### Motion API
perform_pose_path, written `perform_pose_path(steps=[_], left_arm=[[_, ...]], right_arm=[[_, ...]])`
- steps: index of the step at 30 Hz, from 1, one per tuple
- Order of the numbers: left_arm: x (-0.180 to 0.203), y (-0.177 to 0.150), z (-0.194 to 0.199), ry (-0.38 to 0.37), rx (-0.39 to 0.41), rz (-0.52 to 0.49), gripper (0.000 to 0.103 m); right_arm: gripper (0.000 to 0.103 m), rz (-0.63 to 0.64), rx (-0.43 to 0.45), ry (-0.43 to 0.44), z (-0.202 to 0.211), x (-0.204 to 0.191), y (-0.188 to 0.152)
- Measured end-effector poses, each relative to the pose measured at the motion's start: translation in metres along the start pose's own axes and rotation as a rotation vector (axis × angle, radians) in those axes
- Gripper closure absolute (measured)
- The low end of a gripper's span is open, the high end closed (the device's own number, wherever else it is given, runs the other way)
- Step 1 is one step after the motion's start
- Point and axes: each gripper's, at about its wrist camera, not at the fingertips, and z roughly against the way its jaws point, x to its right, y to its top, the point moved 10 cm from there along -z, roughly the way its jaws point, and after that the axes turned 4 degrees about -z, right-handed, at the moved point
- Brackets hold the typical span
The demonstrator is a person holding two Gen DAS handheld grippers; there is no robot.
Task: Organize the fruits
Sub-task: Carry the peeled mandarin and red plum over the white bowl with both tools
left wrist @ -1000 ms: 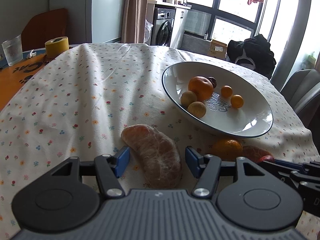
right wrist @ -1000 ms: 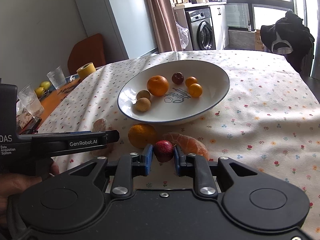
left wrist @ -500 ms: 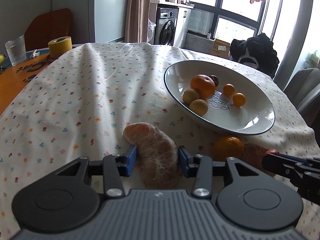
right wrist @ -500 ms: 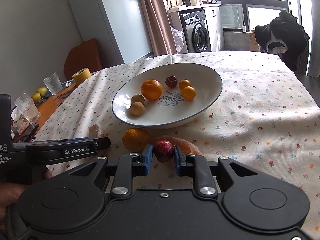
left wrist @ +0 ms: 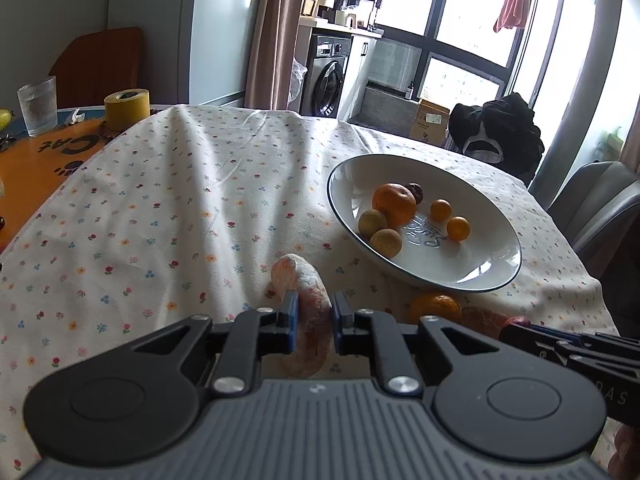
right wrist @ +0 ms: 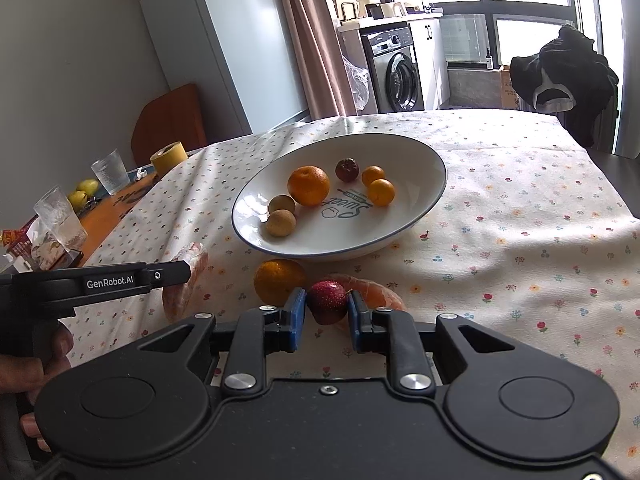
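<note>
The left tongs (left wrist: 314,316) were clamped on a peeled citrus segment cluster (left wrist: 308,300), both blue pads pressed against its pale, pithy flanks; the piece curved forward beyond the pads over the flowered tablecloth (left wrist: 160,208) that covered the desk. From the right wrist view the same piece (right wrist: 188,276) showed partly behind the left tool's black arm, near the left rim of the plate.

The right tongs (right wrist: 327,314) were closed on a small red strawberry (right wrist: 327,300), gripped between the two blue pads just in front of the plate. Directly behind the strawberry lay another peeled orange piece (right wrist: 376,290) on the cloth, and just to its left sat a whole mandarin (right wrist: 278,280), close to the near edge of the plate.

The white plate (right wrist: 400,160), edged with a dark rim and printed with lettering, stood on the cloth beyond both tongs. It held a mandarin (right wrist: 309,185), two brownish longans (right wrist: 281,214), a dark wrinkled fruit (right wrist: 347,170) and two small kumquats (right wrist: 378,186).

At the far left, on the bare orange part of the desk, stood a roll of yellow tape (left wrist: 127,108) and a ribbed glass (left wrist: 38,106). A person's hand (right wrist: 28,364) held the left tool's grip.
</note>
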Motion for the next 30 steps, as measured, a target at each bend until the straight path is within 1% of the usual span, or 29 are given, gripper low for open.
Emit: perform_pose_path(steps=[6,14,18,22,30], left_arm=[[0.000,0.005,0.009,-0.014,0.020,0.005,0.089],[0.013,0.021,0.021,-0.052,0.062,-0.012,0.091],[0.019,0.027,0.019,-0.060,0.070,-0.027,0.091],[0.020,0.030,0.017,-0.066,0.066,-0.019,0.092],[0.030,0.049,0.024,-0.082,0.103,-0.041,0.092]], right_arm=[[0.082,0.003,0.015,0.004,0.005,-0.002,0.004],[0.082,0.003,0.039,-0.002,0.008,0.000,0.016],[0.082,0.001,0.051,-0.006,0.008,0.003,0.022],[0.082,0.000,0.054,-0.007,0.008,0.005,0.024],[0.082,-0.008,0.074,-0.012,0.006,0.012,0.036]])
